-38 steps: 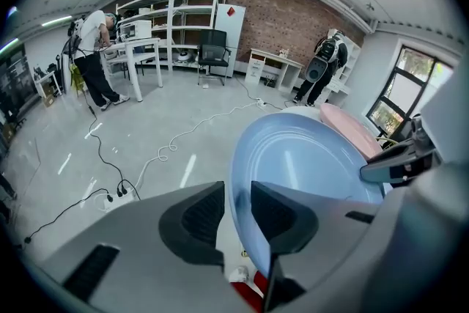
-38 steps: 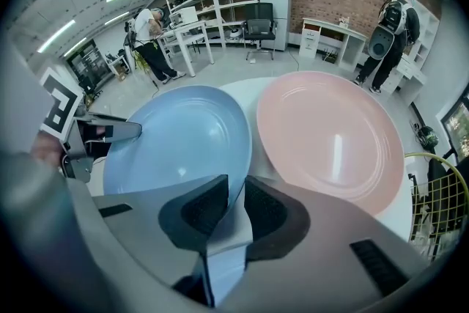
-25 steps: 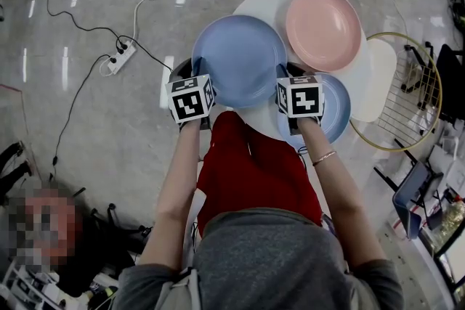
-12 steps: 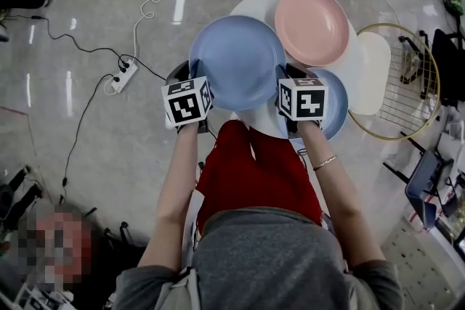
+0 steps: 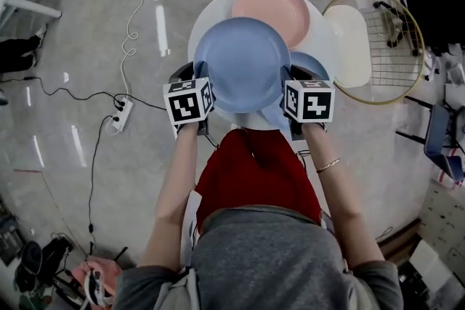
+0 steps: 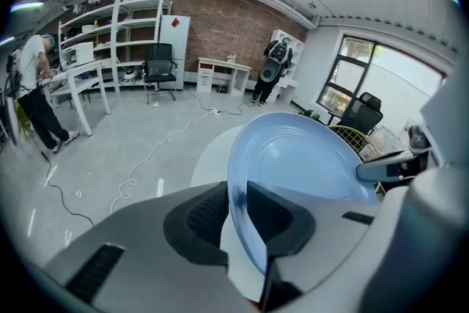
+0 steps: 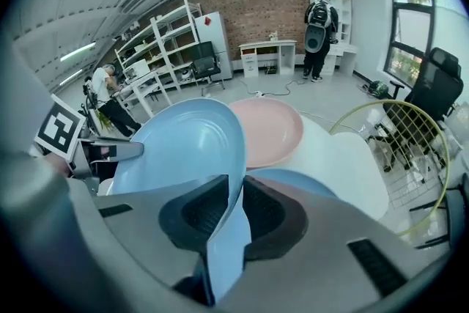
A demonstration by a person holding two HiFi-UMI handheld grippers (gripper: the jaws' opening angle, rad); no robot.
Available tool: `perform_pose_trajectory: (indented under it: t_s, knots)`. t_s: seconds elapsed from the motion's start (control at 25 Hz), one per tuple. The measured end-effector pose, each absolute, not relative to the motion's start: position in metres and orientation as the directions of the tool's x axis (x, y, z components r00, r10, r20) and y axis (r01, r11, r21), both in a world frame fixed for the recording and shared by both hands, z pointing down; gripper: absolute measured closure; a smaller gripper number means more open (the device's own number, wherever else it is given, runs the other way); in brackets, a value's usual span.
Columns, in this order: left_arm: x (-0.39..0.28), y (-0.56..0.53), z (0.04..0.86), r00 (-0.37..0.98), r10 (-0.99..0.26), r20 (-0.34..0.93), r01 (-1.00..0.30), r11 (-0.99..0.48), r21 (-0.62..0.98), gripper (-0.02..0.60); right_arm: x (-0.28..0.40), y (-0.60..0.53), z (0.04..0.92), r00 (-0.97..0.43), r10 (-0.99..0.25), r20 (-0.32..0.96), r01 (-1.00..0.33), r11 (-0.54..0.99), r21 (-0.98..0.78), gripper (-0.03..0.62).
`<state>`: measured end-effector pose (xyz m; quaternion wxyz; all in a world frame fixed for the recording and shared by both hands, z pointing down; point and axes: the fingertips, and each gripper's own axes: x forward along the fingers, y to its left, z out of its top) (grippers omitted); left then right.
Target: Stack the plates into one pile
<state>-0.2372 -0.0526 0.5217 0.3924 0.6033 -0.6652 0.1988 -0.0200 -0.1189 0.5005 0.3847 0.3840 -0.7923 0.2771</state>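
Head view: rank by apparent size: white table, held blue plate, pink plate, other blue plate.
1. white table
2. held blue plate: nearer the camera, so its lead over pink is unsure
3. pink plate, partly covered
Other blue plate: mostly hidden, not rankable.

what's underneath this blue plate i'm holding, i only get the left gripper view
observer: A second blue plate lies on the white round table, partly beneath your light blue plate.
operator: is the far rim clamped too
observer: Yes, the right tongs are shut on its rim, opposite the left tongs.
operator: any more plates
observer: One pink plate, empty, at the table's far side.
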Motion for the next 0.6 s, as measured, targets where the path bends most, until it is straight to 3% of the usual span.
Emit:
perform_pose_trajectory:
  t_s: [0.6]
  knots:
    - [-0.083, -0.094, 0.527, 0.281, -0.559, 0.780, -0.960, -0.168, 0.225, 0.495, 0.143, -0.094, 0.503, -0.237, -0.515, 0.824, -0.965, 0.224, -0.137, 0.522]
